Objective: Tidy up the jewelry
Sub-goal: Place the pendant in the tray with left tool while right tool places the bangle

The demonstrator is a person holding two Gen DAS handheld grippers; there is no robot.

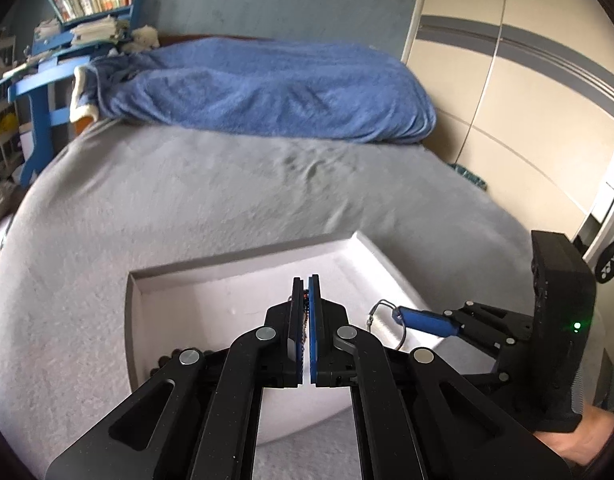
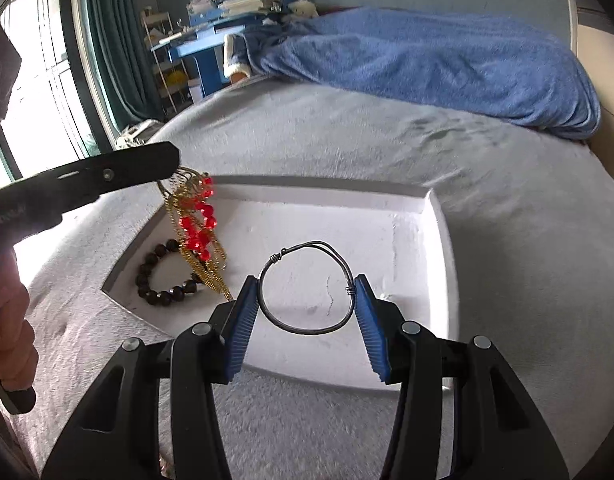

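Note:
A white foam tray [image 2: 435,240] lies on the grey bed; it also shows in the left wrist view [image 1: 211,300]. My left gripper [image 1: 306,292] is shut on a gold chain necklace with red beads [image 2: 197,224], which hangs from it over the tray's left side, its lower end near a dark bead bracelet [image 2: 163,276] lying in the tray. My right gripper [image 2: 307,300] grips a grey wire bangle [image 2: 307,288] between its blue pads [image 2: 243,320], just above the tray's front part. The bangle [image 1: 383,320] and right gripper [image 1: 391,314] show at the right in the left wrist view.
A blue blanket [image 2: 427,60] is heaped at the far end of the bed. A blue desk with books [image 2: 227,8] stands beyond the bed at the left, by a window with curtains [image 2: 107,60]. A wardrobe [image 1: 507,80] lines the right side.

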